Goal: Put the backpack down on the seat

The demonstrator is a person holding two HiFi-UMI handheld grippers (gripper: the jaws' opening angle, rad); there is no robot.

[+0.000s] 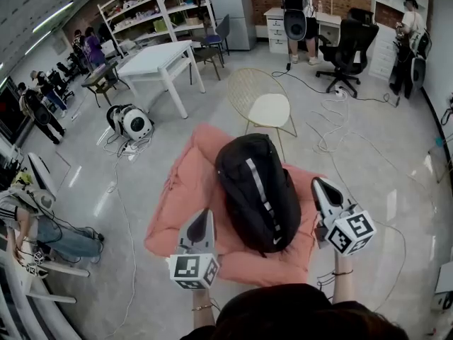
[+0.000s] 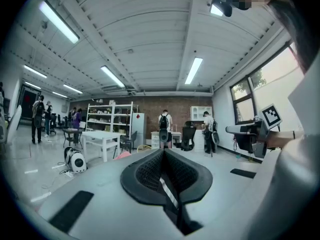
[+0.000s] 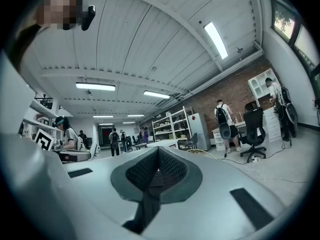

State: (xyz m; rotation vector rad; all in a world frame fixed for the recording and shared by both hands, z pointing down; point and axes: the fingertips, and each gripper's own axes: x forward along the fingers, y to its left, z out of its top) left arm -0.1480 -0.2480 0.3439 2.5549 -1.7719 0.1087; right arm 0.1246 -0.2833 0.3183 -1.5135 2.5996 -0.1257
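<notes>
A black backpack (image 1: 258, 190) with a grey stripe lies flat on a salmon-pink cushioned seat (image 1: 180, 197) in the head view. My left gripper (image 1: 205, 216) hovers over the seat's near left part, just left of the backpack, with its jaws shut on nothing. To the right of the backpack, my right gripper (image 1: 316, 183) is raised beside the seat's edge, also shut and empty. Neither touches the bag. The left gripper view shows the left gripper (image 2: 162, 152) with pads pressed together, pointing across the room. In the right gripper view, the right gripper (image 3: 157, 149) is closed the same way.
Just beyond the seat is a gold wire chair (image 1: 265, 98) with a white cushion. Cables (image 1: 340, 129) trail over the floor to the right. A white table (image 1: 159, 59), a round white device (image 1: 134, 122), a black office chair (image 1: 350, 44) and several people stand farther off.
</notes>
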